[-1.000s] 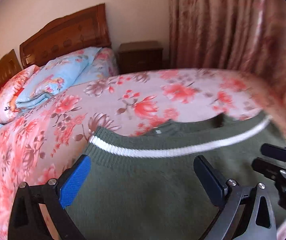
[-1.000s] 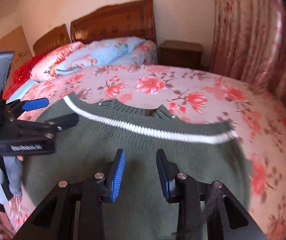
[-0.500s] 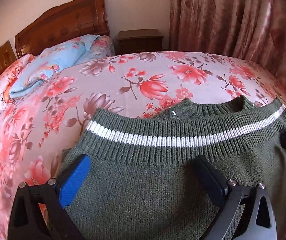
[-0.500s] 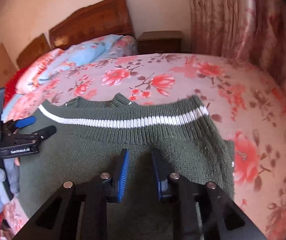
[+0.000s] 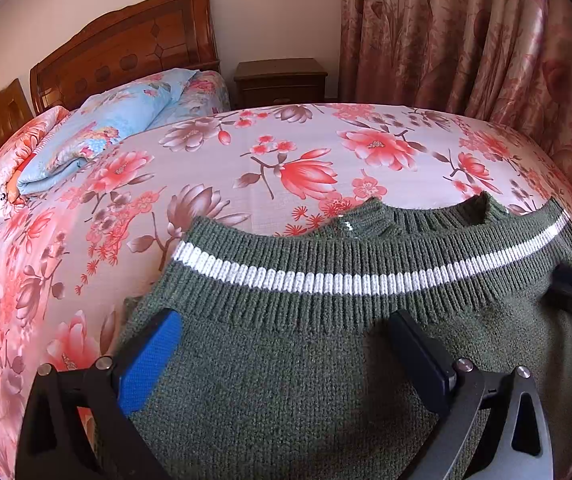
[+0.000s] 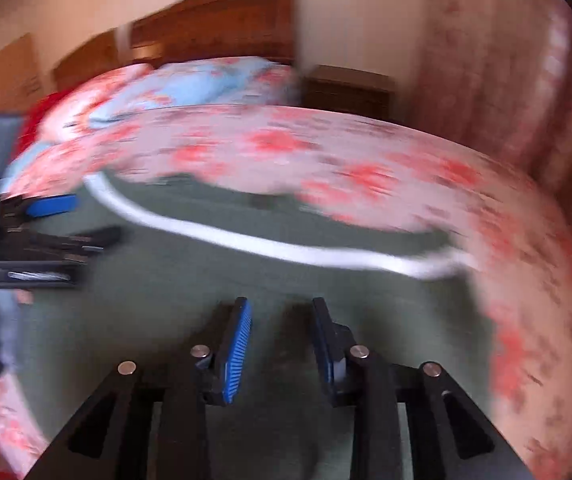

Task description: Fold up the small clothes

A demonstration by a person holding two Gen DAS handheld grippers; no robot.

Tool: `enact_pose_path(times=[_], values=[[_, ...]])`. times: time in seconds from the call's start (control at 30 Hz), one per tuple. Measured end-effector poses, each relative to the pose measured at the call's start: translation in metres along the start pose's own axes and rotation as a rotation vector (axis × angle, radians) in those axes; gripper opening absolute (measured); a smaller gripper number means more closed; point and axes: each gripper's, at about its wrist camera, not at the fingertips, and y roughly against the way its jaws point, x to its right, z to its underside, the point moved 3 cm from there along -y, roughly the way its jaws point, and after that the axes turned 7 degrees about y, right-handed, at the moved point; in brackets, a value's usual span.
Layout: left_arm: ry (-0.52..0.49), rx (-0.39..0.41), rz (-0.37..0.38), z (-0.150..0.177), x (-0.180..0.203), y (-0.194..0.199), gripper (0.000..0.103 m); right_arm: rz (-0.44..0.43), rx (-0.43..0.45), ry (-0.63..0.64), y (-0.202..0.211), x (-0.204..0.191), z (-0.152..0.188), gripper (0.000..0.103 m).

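A dark green knit sweater (image 5: 306, 360) with one white stripe lies folded on the floral bedsheet (image 5: 246, 160), its ribbed hem over the collar. My left gripper (image 5: 282, 344) is open, its jaws wide apart just above the sweater. In the blurred right wrist view the sweater (image 6: 206, 280) fills the foreground. My right gripper (image 6: 282, 340) hovers over it with a moderate gap between its jaws and nothing between them. The left gripper also shows in the right wrist view (image 6: 70, 220), at the left.
A wooden headboard (image 5: 126, 48), blue and floral pillows (image 5: 98, 132) and a dark nightstand (image 5: 282, 80) stand at the far end of the bed. Patterned curtains (image 5: 466, 32) hang at the right. The bed edge curves away at the right.
The left gripper has stayed open over the sweater and its view has steadied. The right gripper has opened a little wider and is now moving fast, blurring its view.
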Motion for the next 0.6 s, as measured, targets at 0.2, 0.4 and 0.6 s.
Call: enact_pose_path(times=[0.2,0.4,0.6], values=[[0.0,0.001,0.001,0.001,-0.002,0.0,0.103,-0.091,0.049,-0.149,0.01,0.035,0.019,0.021],[0.036,-0.019,0.02,-0.006,-0.001,0.007,0.103,-0.065,0.063,-0.102,0.012,0.03,0.02,0.024],[-0.056,-0.018,0.078,-0.011,0.055,0.006,0.103,-0.055,0.068,-0.094,0.008,0.029,0.018,0.024]])
